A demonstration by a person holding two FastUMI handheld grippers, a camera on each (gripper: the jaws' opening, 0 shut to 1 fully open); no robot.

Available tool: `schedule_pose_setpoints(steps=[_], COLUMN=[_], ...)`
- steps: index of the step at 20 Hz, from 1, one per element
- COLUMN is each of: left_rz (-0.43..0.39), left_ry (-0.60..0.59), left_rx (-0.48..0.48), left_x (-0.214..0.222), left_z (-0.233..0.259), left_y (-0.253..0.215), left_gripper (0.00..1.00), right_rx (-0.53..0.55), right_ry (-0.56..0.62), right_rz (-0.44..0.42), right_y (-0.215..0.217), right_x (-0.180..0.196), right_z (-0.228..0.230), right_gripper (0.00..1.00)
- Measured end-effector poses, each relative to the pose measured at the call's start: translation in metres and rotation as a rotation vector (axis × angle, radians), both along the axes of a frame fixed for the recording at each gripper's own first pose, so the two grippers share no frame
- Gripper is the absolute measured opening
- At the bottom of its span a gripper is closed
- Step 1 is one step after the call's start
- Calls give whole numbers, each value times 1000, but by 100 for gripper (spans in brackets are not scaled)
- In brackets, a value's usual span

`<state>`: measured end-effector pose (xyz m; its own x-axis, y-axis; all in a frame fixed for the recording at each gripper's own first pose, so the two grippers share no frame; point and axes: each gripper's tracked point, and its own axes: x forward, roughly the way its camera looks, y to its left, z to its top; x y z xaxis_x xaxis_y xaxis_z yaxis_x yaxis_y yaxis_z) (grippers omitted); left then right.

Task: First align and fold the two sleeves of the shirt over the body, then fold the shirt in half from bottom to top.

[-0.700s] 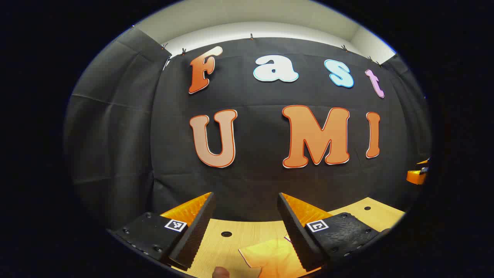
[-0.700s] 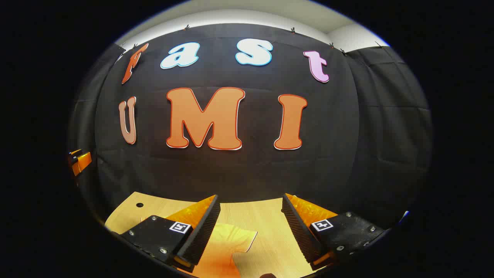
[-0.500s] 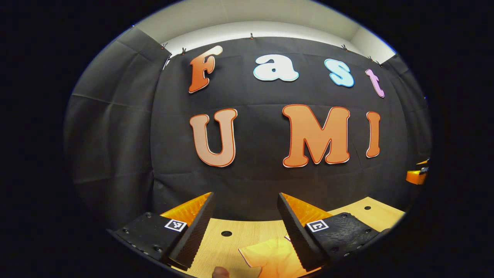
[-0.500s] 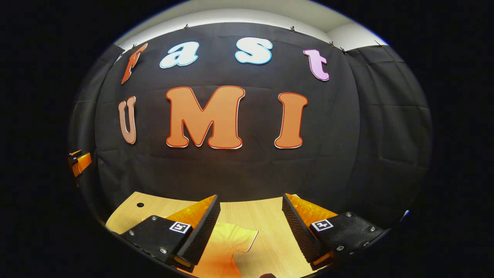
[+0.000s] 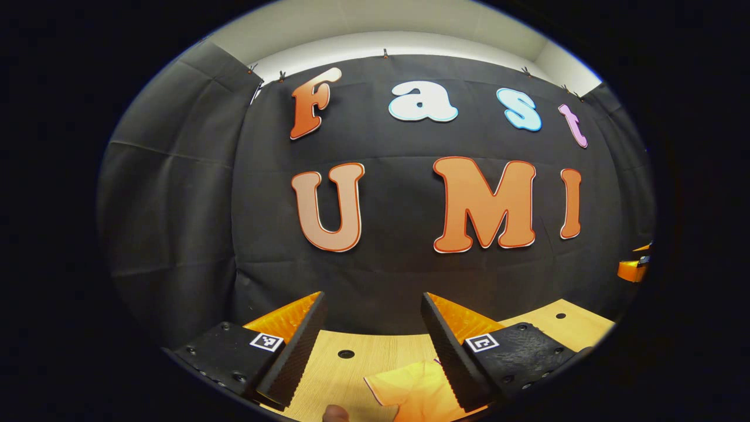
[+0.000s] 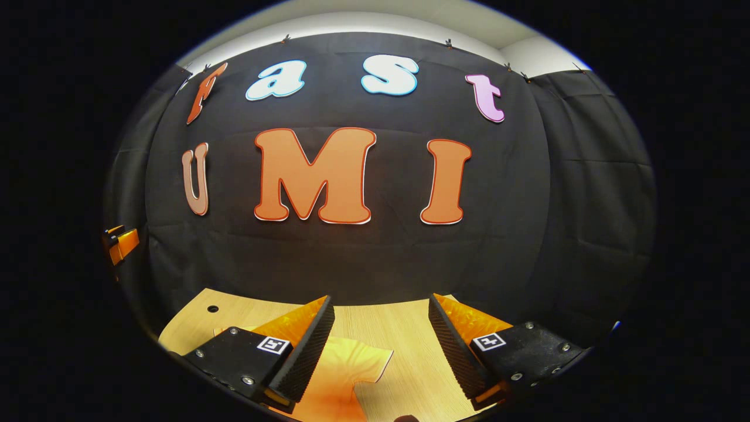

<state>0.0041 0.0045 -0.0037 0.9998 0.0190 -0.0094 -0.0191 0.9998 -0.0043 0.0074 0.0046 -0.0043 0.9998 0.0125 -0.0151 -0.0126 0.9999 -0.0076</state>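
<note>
Both grippers (left gripper [image 5: 372, 346], right gripper [image 6: 379, 346]) hover agape above the shirt [image 6: 345, 375].

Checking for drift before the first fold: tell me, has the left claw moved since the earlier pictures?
Yes, slightly. In the left gripper view the table hole has slid a little right between the open left claw, so it turned a touch left above the shirt.

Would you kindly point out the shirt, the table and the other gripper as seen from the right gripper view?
shirt [image 6: 357, 360]: right gripper view, on the sleeve lying flat.
table [image 6: 404, 328]: right gripper view, on bare wood between the fingers.
left gripper [image 6: 122, 243]: right gripper view, on its body at the left edge.
</note>
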Motion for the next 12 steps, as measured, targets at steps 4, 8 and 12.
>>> schedule_pose_setpoints(steps=[4, 8, 12], left_rz=[2, 3, -1], left_ry=[6, 13, 28], left_rx=[-1, -4, -12], left_x=[3, 5, 8], left_z=[-3, -6, -13], left_y=[-1, 0, 1], left_gripper=[97, 97, 97], right_rx=[3, 16, 73], right_ry=[7, 29, 143], right_rz=[1, 6, 41], right_y=[0, 1, 7], right_x=[3, 9, 31], right_z=[-1, -5, -24], right_gripper=[98, 98, 97])
